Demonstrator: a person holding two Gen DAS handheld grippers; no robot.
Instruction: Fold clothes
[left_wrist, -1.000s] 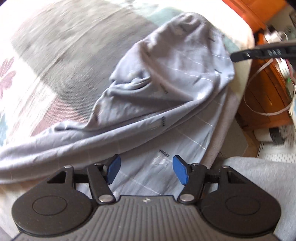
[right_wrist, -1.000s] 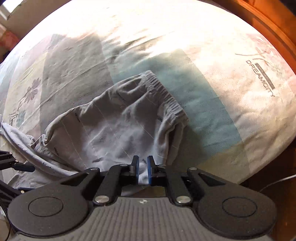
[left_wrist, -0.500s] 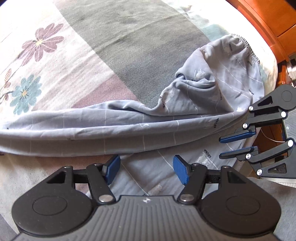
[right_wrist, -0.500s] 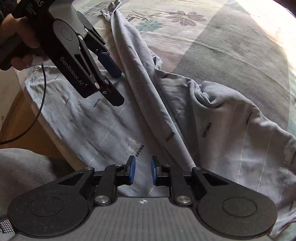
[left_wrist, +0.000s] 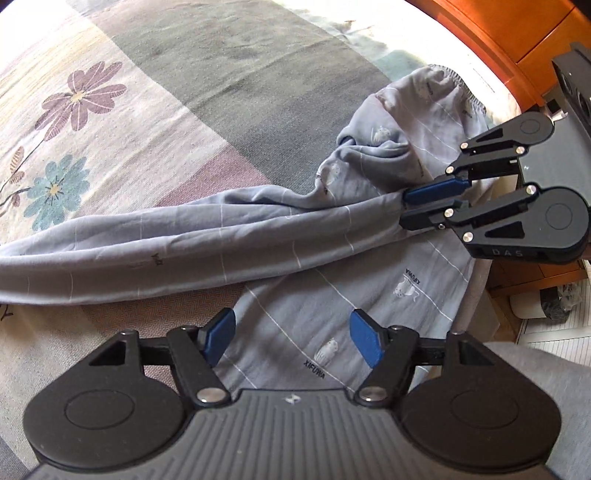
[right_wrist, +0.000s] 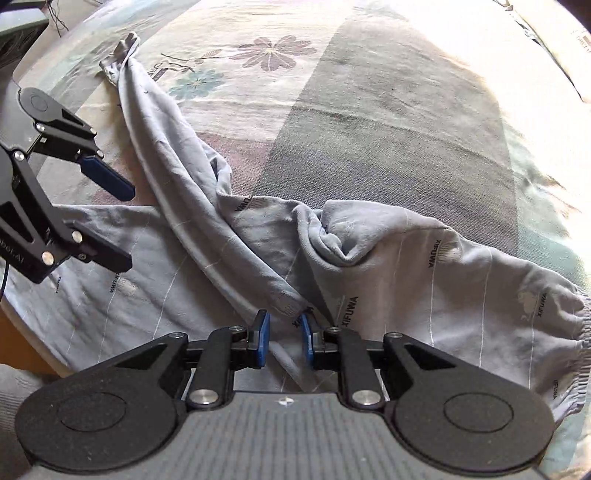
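The right gripper (right_wrist: 283, 341) now has its blue pads close together around the thick end of a rolled trouser leg; in the left wrist view its pads (left_wrist: 432, 192) pinch that roll where it meets the seat of the garment. Half a second ago the same gripper stood beside the cloth with a clear gap and nothing between its pads, so the grasp is new. I judge that this prepares a pull or a lift of the twisted leg, to spread it before any fold.

The left gripper (left_wrist: 291, 341) hovers with its pads wide apart above the flat lower leg and holds nothing, as it also did in the earlier frames.

The grey cotton pyjama trousers with thin white lines and small printed letters (right_wrist: 424, 266) lie crumpled on the flowered bedspread (right_wrist: 388, 122), near the bed edge. One leg is twisted into a long rope that runs away across the bed (left_wrist: 184, 243); the other lies flatter under it. The elastic waistband (right_wrist: 576, 332) is at the far right. The trousers are not folded.
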